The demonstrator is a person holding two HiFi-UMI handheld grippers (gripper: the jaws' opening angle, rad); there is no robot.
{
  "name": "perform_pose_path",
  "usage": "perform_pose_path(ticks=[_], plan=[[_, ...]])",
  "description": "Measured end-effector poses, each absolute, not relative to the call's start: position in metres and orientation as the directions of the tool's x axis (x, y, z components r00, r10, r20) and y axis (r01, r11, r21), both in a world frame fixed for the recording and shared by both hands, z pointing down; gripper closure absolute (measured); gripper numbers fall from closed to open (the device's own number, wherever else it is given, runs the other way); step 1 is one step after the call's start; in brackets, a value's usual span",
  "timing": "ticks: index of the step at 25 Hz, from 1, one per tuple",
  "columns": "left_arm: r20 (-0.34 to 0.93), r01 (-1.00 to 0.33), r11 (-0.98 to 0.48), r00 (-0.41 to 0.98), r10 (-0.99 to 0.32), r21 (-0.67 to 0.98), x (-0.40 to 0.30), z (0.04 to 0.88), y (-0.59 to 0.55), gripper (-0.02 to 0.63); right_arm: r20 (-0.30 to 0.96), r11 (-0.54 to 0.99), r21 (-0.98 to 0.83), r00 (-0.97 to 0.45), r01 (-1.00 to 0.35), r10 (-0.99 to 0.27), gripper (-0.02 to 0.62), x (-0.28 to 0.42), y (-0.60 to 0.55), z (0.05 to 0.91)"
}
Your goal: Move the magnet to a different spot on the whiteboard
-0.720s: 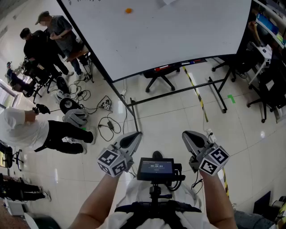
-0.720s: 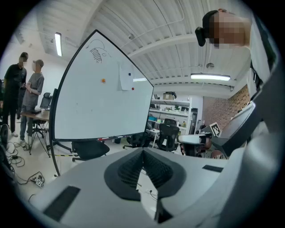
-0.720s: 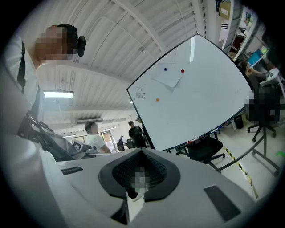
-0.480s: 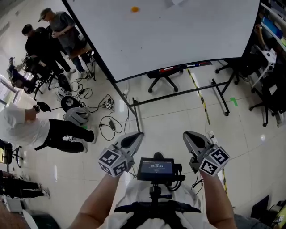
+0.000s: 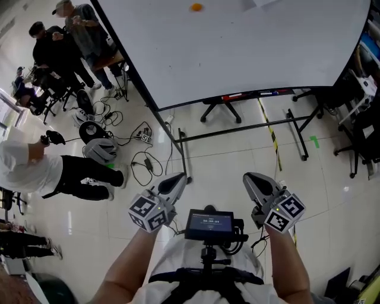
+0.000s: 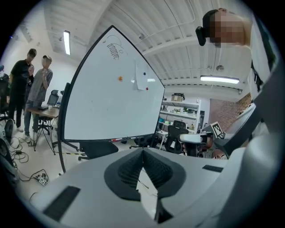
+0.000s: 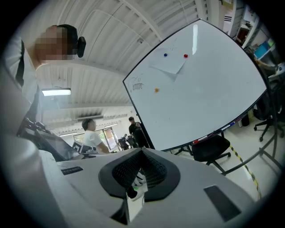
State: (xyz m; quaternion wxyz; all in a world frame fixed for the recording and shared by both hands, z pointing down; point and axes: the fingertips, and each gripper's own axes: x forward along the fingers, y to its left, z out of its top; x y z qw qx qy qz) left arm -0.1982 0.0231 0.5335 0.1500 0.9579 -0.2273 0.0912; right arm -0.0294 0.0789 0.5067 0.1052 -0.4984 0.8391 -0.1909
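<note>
The whiteboard [image 5: 237,47] stands ahead of me on a wheeled frame. A small orange magnet [image 5: 196,7] sticks near its top edge; the left gripper view shows this orange magnet [image 6: 120,78] beside a sheet of paper [image 6: 141,81], and in the right gripper view the orange magnet [image 7: 156,90] sits lower left of a blue magnet [image 7: 165,55] and a red magnet [image 7: 185,55]. My left gripper [image 5: 180,178] and right gripper [image 5: 249,178] are held close to my body, far from the board. Both are shut with nothing between the pads [image 6: 149,162].
Several people [image 5: 65,35] stand at the board's left end, and another bends over at the far left [image 5: 35,169]. Cables and a power strip [image 5: 142,133] lie on the floor. An office chair [image 5: 221,107] sits under the board, and striped floor tape [image 5: 270,133] runs by its stand legs.
In the head view the whiteboard and the orange magnet have shifted right and up. Both grippers keep their places in front of my body, still shut.
</note>
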Motion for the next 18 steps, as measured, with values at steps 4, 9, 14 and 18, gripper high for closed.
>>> perform_pose_path(ticks=[4,9,14,18], plan=[[0.235,-0.462,-0.849,0.882,-0.408,0.257,-0.193,0.541,-0.010,0.577,0.035,0.420,-0.421,-0.477,-0.804,-0.878,0.561,-0.023,0.048,0.516],[0.221,-0.451,-0.851,0.889,-0.401,0.271,-0.184,0.543,-0.051,0.575,0.055,0.410,-0.405,-0.469,-0.817,-0.881,0.561,-0.012,0.006,0.515],[0.192,-0.428,-0.865,0.902,-0.388,0.263,-0.173,0.530,-0.084,0.577,0.046,0.397,-0.367,-0.443,-0.841,-0.895,0.561,-0.002,-0.021,0.495],[0.177,-0.410,-0.880,0.909,-0.376,0.237,-0.165,0.516,-0.108,0.577,0.021,0.388,-0.346,-0.421,-0.854,-0.907,0.561,0.008,-0.040,0.480]])
